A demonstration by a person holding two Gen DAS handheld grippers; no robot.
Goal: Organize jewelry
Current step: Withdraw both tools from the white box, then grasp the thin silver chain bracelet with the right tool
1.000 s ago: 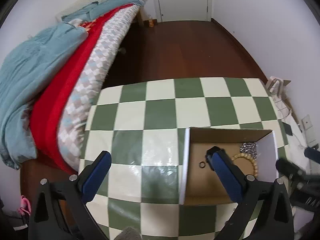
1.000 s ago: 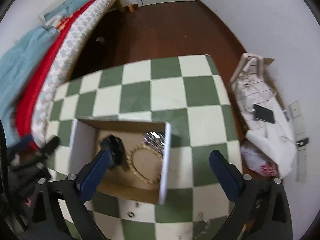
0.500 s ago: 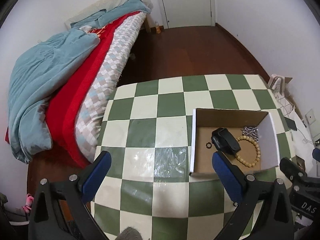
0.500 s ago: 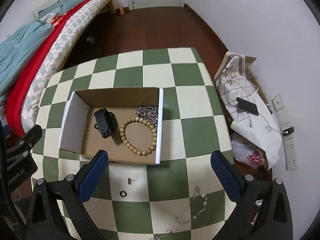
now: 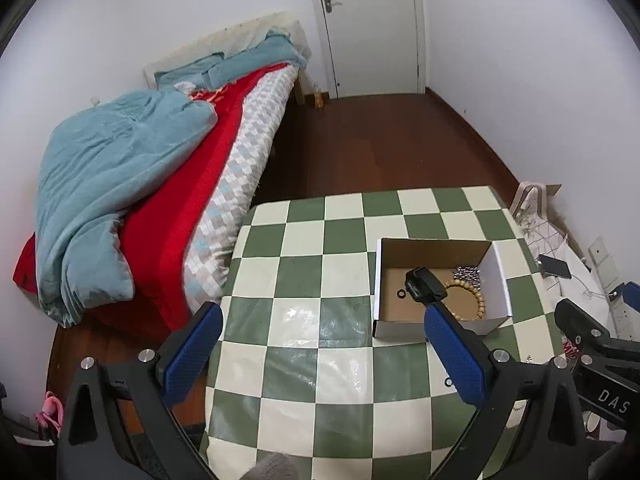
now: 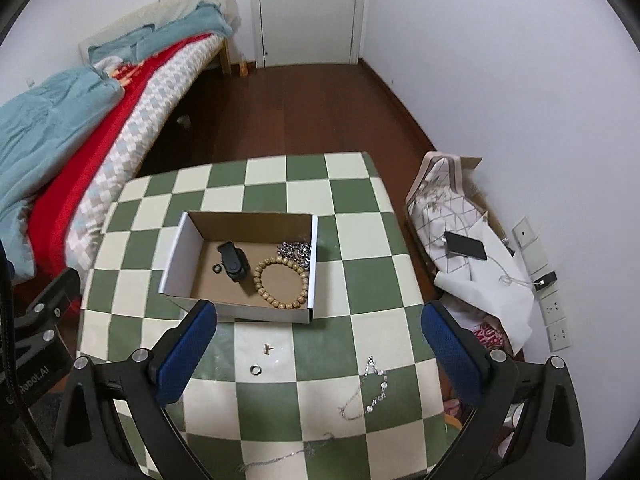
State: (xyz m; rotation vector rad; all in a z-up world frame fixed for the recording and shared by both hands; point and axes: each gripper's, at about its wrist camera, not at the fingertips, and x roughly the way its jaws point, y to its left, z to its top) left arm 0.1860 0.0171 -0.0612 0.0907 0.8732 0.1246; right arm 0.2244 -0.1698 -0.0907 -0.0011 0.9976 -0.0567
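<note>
A green-and-cream checked tablecloth (image 6: pixel 360 240) is showing under a brown-lined white box (image 6: pixel 172 264), with red-and-teal bedding (image 6: pixel 60 128) lying at nine o'clock

Even, soft indoor light in both views, no hard shadows. Glare patches on the glossy checkered tablecloth (image 5: pixel 312 320), seen too near the bottom of the right wrist view (image 6: pixel 224 348). Strong fisheye bending: walls and door (image 6: pixel 308 12) curve, black vignette fills the corners. Centre sharp; slight softness toward the edges. Blue finger pads (image 5: pixel 192 352) close to the lens look a little soft. Colours slightly washed out.
</note>
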